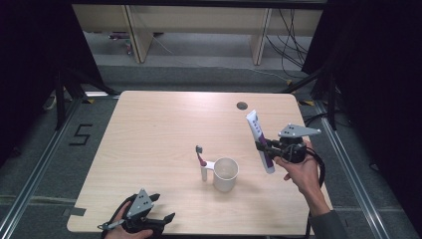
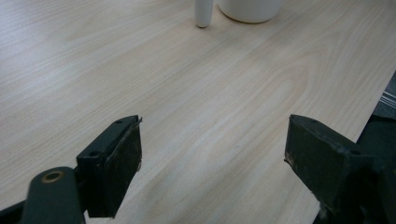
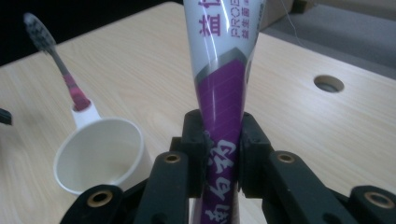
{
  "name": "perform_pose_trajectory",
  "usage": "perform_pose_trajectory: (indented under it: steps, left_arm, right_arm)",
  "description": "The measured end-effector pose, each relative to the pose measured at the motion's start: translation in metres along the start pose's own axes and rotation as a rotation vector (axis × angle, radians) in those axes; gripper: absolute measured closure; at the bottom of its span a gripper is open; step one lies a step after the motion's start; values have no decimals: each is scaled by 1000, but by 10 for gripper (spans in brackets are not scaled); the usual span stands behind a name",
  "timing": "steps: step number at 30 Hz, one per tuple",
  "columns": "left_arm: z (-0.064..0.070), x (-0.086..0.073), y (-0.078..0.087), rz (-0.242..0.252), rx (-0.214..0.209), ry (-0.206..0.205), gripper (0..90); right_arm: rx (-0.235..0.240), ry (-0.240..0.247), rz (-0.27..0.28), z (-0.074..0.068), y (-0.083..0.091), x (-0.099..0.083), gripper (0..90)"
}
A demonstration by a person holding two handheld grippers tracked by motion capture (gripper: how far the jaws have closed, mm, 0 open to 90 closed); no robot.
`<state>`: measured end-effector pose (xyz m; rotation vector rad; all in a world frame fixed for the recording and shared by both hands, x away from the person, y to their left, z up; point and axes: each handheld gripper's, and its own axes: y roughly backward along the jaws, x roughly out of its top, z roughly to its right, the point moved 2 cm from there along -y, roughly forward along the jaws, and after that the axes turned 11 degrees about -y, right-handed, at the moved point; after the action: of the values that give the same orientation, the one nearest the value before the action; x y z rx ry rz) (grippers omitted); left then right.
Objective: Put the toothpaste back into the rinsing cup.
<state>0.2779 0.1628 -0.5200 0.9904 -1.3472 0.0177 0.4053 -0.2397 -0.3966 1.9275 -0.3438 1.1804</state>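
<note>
A white and purple toothpaste tube (image 1: 260, 141) hangs upright above the right side of the table, and my right gripper (image 1: 264, 148) is shut on its purple lower part (image 3: 223, 116). Left of it stands a white cup (image 1: 225, 174) with a side handle that holds a pink and grey toothbrush (image 1: 201, 157), bristles up. In the right gripper view the cup (image 3: 100, 156) and toothbrush (image 3: 58, 65) lie to the left. My left gripper (image 1: 161, 209) rests open at the table's near left edge, nothing between its pads (image 2: 122, 163); the cup base (image 2: 250, 9) shows far ahead.
The light wooden table (image 1: 164, 124) has a round cable hole (image 1: 242, 105) near its far edge. Beyond it are desk legs and loose cables on the floor. A floor marking "5" lies left of the table.
</note>
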Motion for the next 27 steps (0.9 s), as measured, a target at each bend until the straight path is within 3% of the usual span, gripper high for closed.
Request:
perform_pose_trajectory:
  steps: [1,6,8,12,13,14,18,21,22,23,25,27]
  left_arm:
    - [2,0,-1,19,-5,22,184]
    - [0,0,0,-5,-1,-5,184]
    - [2,0,0,19,-4,22,184]
    - [3,0,-1,18,-2,22,184]
    - [3,0,-1,17,-3,23,184]
    - [2,0,-1,20,-5,23,184]
    - [2,0,-1,17,-6,21,184]
    - [0,0,0,-2,-2,-2,184]
    - [0,-1,1,-5,-3,-5,184]
    - [-2,-1,2,-15,-3,-17,184]
    - [0,0,0,26,-4,17,184]
    - [0,0,1,16,-6,20,184]
  right_arm:
    - [11,5,16,-2,-1,2,765]
    - [57,-6,43,-16,-2,9,765]
    - [88,3,75,-19,-4,11,765]
    - [117,-3,108,-27,-7,15,765]
    - [128,-30,104,-30,-8,15,765]
    - [123,0,112,-29,-8,17,765]
    - [159,-14,130,-37,-15,18,765]
    - [180,-15,140,-44,-21,19,765]
    - [191,-50,124,-47,-22,18,765]
    - [198,-33,135,-48,-26,18,765]
    - [209,-35,133,-52,-29,18,765]
    - [228,-38,141,-54,-33,18,765]
